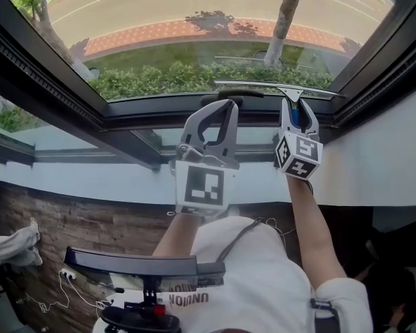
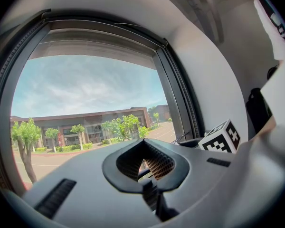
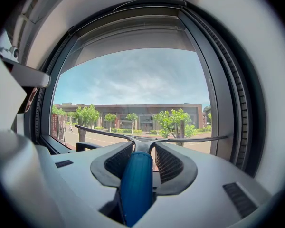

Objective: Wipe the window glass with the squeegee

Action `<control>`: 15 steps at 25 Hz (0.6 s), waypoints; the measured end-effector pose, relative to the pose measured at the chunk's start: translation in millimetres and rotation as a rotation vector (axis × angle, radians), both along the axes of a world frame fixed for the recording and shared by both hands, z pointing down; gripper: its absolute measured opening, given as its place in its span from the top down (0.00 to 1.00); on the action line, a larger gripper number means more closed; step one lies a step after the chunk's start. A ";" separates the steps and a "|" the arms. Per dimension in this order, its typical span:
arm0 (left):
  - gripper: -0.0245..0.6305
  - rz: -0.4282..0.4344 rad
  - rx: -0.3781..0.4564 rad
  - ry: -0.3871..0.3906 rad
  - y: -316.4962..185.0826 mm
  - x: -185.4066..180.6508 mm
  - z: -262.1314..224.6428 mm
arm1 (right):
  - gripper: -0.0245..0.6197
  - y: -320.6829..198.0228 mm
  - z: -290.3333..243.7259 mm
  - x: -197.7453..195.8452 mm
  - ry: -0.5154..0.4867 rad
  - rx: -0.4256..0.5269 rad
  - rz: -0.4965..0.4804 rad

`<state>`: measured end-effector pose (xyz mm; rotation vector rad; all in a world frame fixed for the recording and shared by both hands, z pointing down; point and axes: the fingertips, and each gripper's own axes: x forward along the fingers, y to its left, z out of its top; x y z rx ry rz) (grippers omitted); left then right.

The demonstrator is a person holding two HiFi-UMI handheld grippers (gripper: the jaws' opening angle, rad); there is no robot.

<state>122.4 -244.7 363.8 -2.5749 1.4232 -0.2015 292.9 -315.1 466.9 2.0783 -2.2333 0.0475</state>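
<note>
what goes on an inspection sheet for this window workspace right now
surface: window glass, no streaks visible
job's things: squeegee, blade level across the lower pane, blue handle toward the person
clutter: nothing seen on the sill
grippers: right tool shut on the squeegee handle; left tool shut, empty, beside it
cables: thin white cable on the floor by the brick wall
surroundings: tree, hedge and road outside

Print "UNION", seen upside down, on white shirt (image 1: 256, 276), lower edge, head view. Nothing else legible.
</note>
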 end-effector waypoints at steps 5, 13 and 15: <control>0.96 0.006 0.016 0.012 -2.5 -1.3 -0.4 | 0.73 11.9 -31.8 -4.4 -0.017 0.088 -0.010; 0.96 -0.004 0.002 0.048 -11.8 -11.7 5.4 | 0.73 33.7 -104.8 -12.6 -0.077 0.262 -0.012; 0.96 -0.010 0.016 0.063 -14.3 -11.9 -6.2 | 0.74 42.9 -137.0 -10.0 -0.102 0.331 -0.008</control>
